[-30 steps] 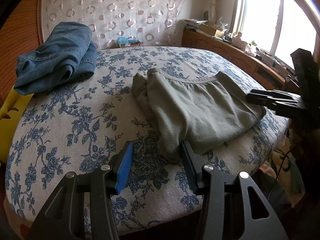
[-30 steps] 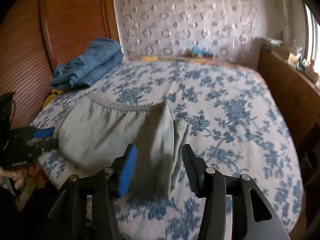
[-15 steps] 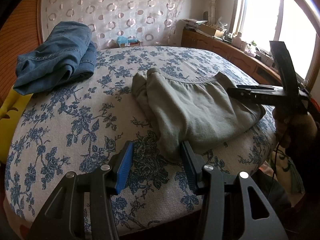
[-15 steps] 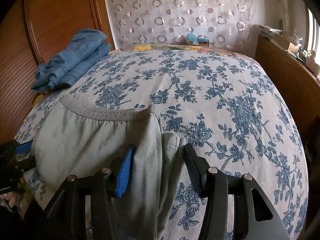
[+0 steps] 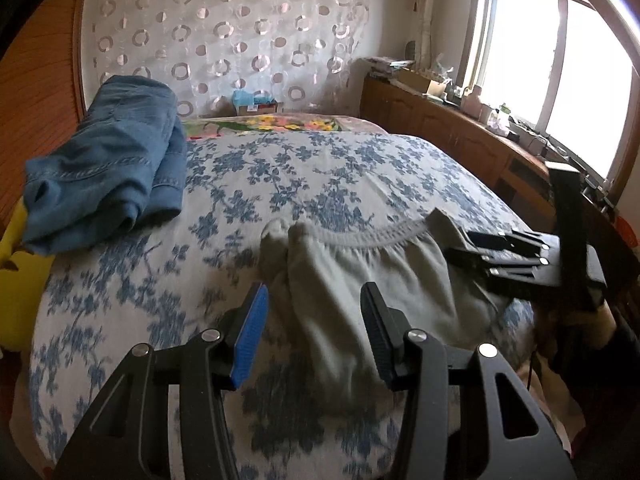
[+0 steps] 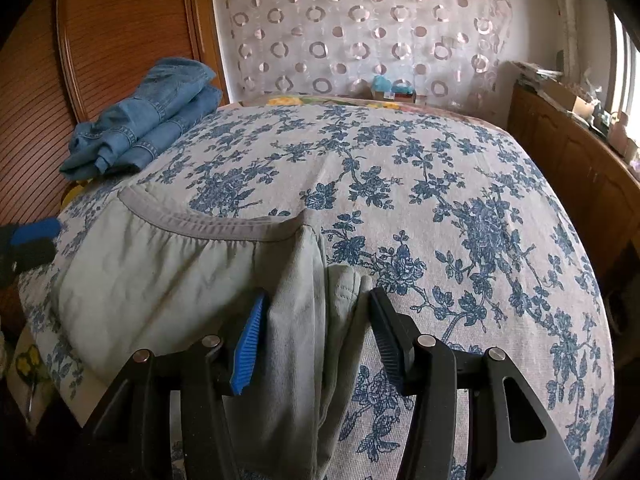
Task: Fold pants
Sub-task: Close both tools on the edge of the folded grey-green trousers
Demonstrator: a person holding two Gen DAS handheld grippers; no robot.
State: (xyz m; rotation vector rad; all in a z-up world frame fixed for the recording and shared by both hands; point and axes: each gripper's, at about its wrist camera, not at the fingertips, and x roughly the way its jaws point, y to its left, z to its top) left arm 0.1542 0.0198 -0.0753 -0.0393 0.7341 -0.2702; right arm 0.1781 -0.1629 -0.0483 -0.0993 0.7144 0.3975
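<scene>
So the grey-green pants (image 5: 384, 280) are lying partly folded near the front edge of the bed (image 5: 340, 168), waistband facing the far wall, on the blue-flowered cover. The left wrist view gets stuff the other one doesn't: the bright window (image 5: 560, 80) and a long look down the wooden cabinet (image 5: 460, 136) under it, plus the right gripper (image 5: 464, 248) coming in from the side with its tips at the waistband corner. From that angle its fingers look stacked close together, but the right wrist view shows the right gripper (image 6: 316, 320) spread wide, straddling the folded leg stack of the pants (image 6: 180, 280) with cloth between the pads and neither one pressing on it. That view also catches the brown slatted panel (image 6: 100, 40) much better, and only a cut-off sliver of the left gripper (image 6: 32, 242) at the frame edge. The left gripper (image 5: 314, 320) in its own camera is spread wide too, hovering over the other end of the pants, gripping nothing. That view is pretty smeary up close, so I can't tell if the pads touch fabric. Folded jeans (image 5: 108, 160) sit off by the panel, well apart from the pants. There's a small box (image 5: 256, 105) at the far end with something teal poking out, too small to tell what.
</scene>
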